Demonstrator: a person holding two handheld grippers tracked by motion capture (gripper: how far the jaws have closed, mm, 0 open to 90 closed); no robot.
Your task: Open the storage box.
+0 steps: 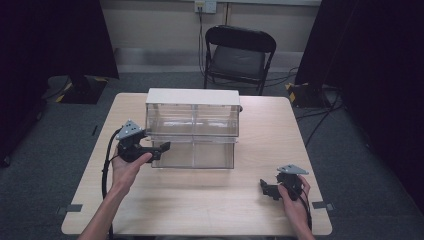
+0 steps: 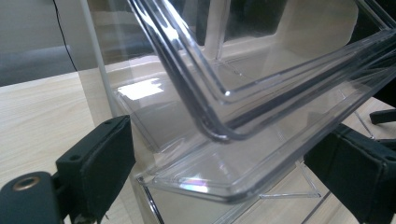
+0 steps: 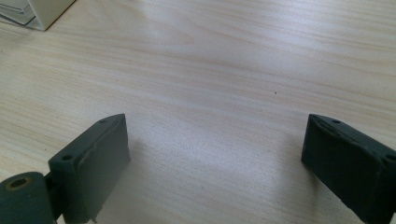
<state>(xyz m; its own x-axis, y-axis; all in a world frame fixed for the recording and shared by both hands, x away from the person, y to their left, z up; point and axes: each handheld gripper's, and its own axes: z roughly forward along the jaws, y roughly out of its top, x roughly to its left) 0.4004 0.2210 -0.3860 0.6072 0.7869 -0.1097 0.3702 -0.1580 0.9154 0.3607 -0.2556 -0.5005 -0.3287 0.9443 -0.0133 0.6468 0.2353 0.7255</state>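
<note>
High view: left tongs [image 1: 162, 148] gape around the clear drawer [image 1: 192, 152] corner; right tongs [image 1: 266, 189] rest spread on table [image 1: 210, 200].

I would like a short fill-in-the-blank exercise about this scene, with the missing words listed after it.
1. The clear drawer box stands on a ____ table.
2. The left tongs reach the box's lower ____ corner.
3. The right tongs are ____, over bare table.
4. Behind the table stands a black ____.

Missing words: wooden; left; open; chair
</note>
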